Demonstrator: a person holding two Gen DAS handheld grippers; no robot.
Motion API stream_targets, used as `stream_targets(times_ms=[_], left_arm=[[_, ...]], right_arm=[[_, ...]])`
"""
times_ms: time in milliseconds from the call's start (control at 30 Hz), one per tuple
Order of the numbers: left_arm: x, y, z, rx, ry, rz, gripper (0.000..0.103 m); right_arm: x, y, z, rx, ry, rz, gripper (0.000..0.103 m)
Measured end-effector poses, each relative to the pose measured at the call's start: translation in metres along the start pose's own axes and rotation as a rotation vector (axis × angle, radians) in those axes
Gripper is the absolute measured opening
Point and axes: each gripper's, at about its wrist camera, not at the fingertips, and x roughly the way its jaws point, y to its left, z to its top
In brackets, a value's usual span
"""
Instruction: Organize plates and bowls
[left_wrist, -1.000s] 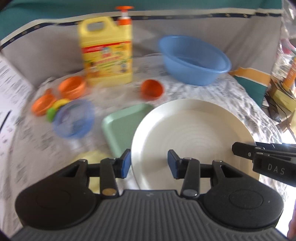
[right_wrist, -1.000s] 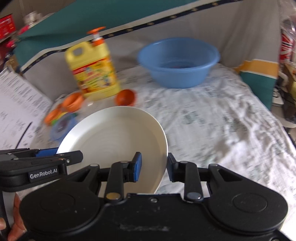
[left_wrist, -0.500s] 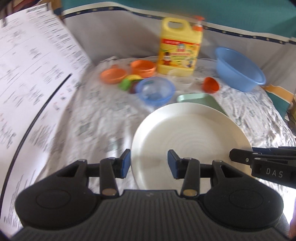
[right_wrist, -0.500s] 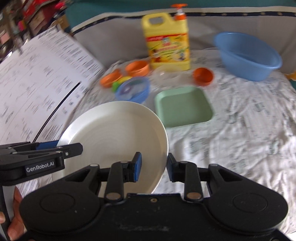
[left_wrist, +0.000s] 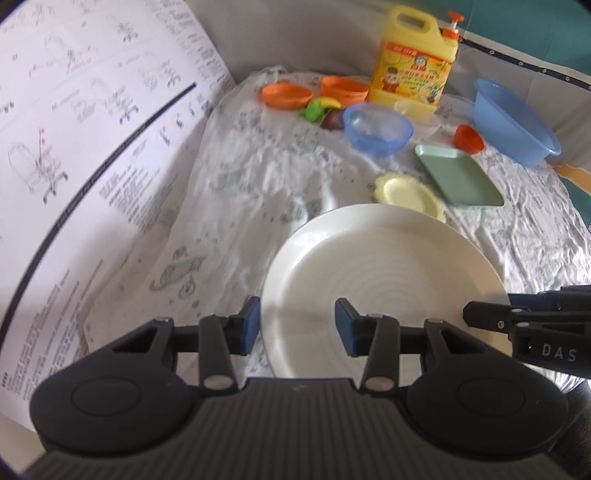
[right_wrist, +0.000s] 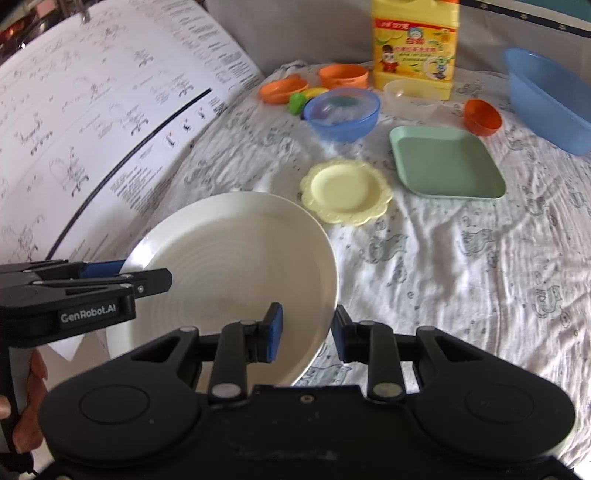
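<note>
Left wrist view: big white plate (left_wrist: 380, 291) sits between the two tongs, held up over the cloth-covered worktop (left_wrist: 258, 177). Left tongs (left_wrist: 297, 326) are at its near-left rim; blue pads (left_wrist: 252, 325) stand either side of the rim w/ a visible gap, so whether they actually pinch it can't be told. Right tongs (left_wrist: 480, 318) come in from the right edge, jaws close together at the plate's right rim.

Right wrist view: right tongs (right_wrist: 307, 329) straddle the plate (right_wrist: 236, 273) rim, one pad above, one below, narrow spread, apparently gripping it. Left tongs (right_wrist: 122, 275) meet the plate's far-left rim, jaws nearly together.

Plate: round, glossy, faint concentric ridges. Just beyond it, a small pale yellow plate (right_wrist: 345, 190) w/ scalloped edge lies flat; beside that, a square green tray-like plate (right_wrist: 445, 166). Toward the far edge: translucent blue bowl (right_wrist: 345, 114), clear bowl (right_wrist: 410, 98), orange bowls (right_wrist: 343, 75), small orange cup (right_wrist: 482, 116), blue basin (right_wrist: 546, 96) at far right. Yellow detergent jug (right_wrist: 415, 44) stands at the back. Cloth is white, wrinkled, w/ a faint print. Printed paper sheet (right_wrist: 92, 122) lines the left edge.
</note>
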Motion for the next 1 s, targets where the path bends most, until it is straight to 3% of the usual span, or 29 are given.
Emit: stream_targets(times_ms=[267, 633, 733, 800, 833, 867, 900, 1000], left_arm=[[0.019, 0.005, -0.006, 0.007, 0.023, 0.002, 0.042], [0.042, 0.004, -0.004, 0.016, 0.056, 0.009, 0.042], [0.045, 0.001, -0.005, 0.019, 0.059, 0.007, 0.048], [0.047, -0.001, -0.006, 0.023, 0.065, 0.005, 0.058], [0.048, -0.001, -0.006, 0.02, 0.068, 0.007, 0.061], [0.048, -0.002, -0.007, 0.017, 0.07, 0.014, 0.072], [0.049, -0.002, -0.007, 0.016, 0.07, 0.021, 0.082], [0.046, -0.001, -0.006, 0.008, 0.056, 0.043, 0.096]], right_arm=[[0.021, -0.003, -0.002, -0.007, 0.055, -0.006, 0.029], [0.035, -0.008, -0.004, 0.002, 0.067, -0.005, 0.031], [0.034, -0.007, -0.005, -0.01, 0.057, -0.001, 0.031], [0.033, -0.008, -0.005, -0.012, 0.055, 0.006, 0.039], [0.033, -0.008, -0.005, -0.01, 0.053, 0.008, 0.05], [0.032, -0.009, -0.005, -0.009, 0.047, 0.008, 0.063], [0.03, -0.009, -0.005, -0.009, 0.036, 0.006, 0.069], [0.022, -0.011, -0.005, -0.017, 0.0, 0.005, 0.086]])
